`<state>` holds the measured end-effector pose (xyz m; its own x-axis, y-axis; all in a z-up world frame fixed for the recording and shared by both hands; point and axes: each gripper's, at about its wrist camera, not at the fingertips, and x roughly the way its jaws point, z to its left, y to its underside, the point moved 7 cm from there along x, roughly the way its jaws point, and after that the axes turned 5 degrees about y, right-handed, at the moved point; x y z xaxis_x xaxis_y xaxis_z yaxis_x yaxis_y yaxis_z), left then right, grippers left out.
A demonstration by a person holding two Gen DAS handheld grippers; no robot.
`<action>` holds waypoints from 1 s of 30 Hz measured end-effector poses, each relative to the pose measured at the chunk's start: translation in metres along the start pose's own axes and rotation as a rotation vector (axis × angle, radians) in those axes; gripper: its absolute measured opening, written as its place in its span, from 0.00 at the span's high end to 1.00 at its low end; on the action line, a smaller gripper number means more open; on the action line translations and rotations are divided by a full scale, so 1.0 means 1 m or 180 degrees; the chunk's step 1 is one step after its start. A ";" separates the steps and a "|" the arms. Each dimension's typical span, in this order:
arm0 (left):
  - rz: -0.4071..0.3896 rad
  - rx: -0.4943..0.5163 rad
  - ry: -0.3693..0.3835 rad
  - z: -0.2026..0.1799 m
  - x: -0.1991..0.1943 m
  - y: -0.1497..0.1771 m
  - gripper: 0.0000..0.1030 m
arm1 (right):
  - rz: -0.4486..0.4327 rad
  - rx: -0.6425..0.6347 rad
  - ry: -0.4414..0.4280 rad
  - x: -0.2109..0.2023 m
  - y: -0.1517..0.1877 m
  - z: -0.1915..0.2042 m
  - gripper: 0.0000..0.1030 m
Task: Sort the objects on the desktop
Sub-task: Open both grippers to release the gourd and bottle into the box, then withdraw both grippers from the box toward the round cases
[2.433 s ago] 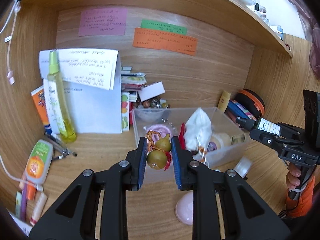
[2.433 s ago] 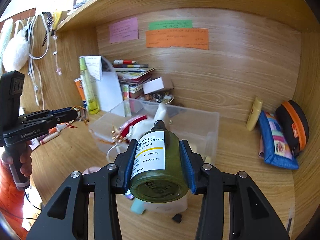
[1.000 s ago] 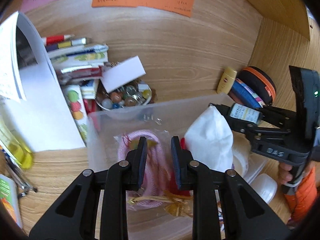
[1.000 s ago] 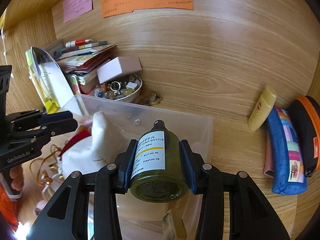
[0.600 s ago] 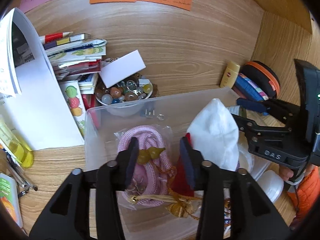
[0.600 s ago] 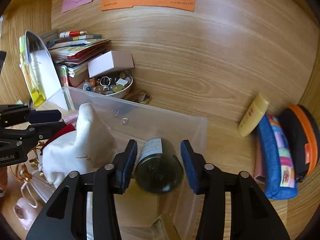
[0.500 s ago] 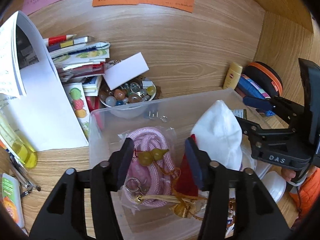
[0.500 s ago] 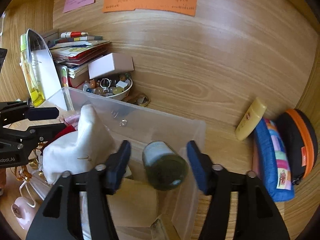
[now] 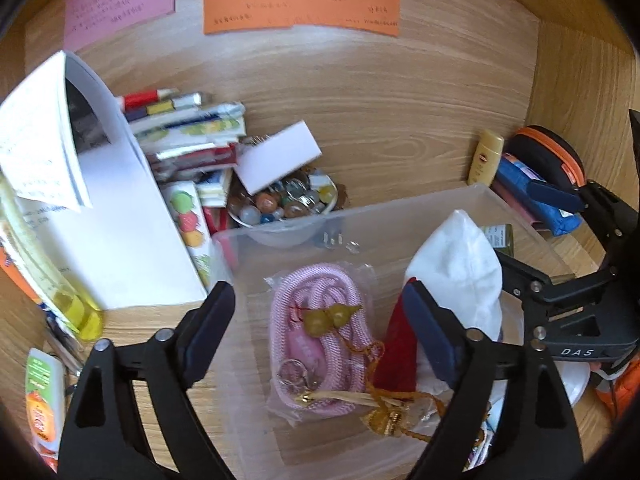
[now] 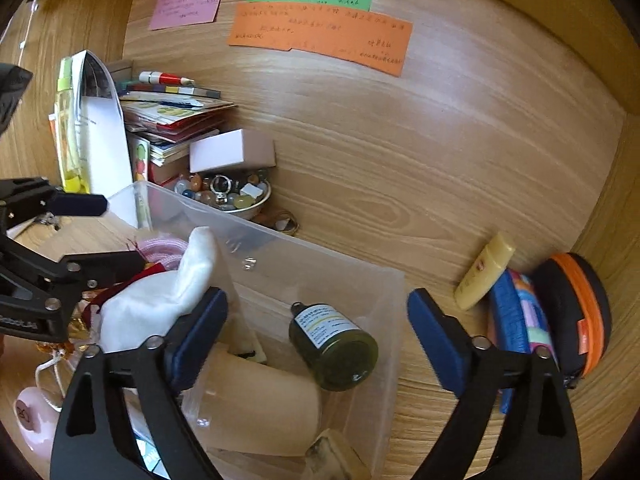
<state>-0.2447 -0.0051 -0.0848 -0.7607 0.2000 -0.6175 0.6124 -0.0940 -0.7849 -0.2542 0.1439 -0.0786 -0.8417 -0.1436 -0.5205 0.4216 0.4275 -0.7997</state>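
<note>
Left wrist view: left gripper (image 9: 318, 322) jaws wide, opening, nothing pressed between pads. Small olive gourd charm with red cord (image 9: 330, 315) lies free atop coiled pink rope in clear bag (image 9: 320, 340), inside clear plastic bin (image 9: 404, 210). White cloth pouch (image 9: 460, 264) right of it. Bowl of marbles (image 9: 286, 204) beyond bin's far wall.

Right wrist view: right gripper (image 10: 318, 324) jaws wide, opening, gripping nothing. Dark green labelled pump bottle (image 10: 334, 350) lies tilted in bin's right end, clear of both pads. Yellow tube (image 10: 484, 278) and blue pouch (image 10: 510, 320) far right on wooden desk (image 10: 400, 200).
</note>
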 end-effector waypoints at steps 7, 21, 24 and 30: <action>-0.0256 0.0120 -0.0147 -0.002 -0.019 -0.009 0.07 | -0.0073 0.0024 -0.0055 -0.010 -0.009 -0.003 0.09; -0.0519 0.0156 -0.0271 -0.011 -0.071 -0.014 0.03 | -0.0179 0.0137 -0.0039 -0.071 -0.020 -0.015 0.07; -0.0578 0.0221 -0.0223 -0.019 -0.085 -0.010 0.03 | -0.0267 0.0128 0.0142 -0.089 -0.015 -0.015 0.06; -0.0647 0.0338 -0.0188 -0.038 -0.105 0.004 0.02 | -0.0270 0.0102 0.0113 -0.106 0.003 -0.007 0.02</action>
<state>-0.1542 0.0101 -0.0207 -0.8794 0.1681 -0.4455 0.4215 -0.1604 -0.8925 -0.1657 0.1672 -0.0238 -0.8861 -0.1460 -0.4399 0.3583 0.3864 -0.8499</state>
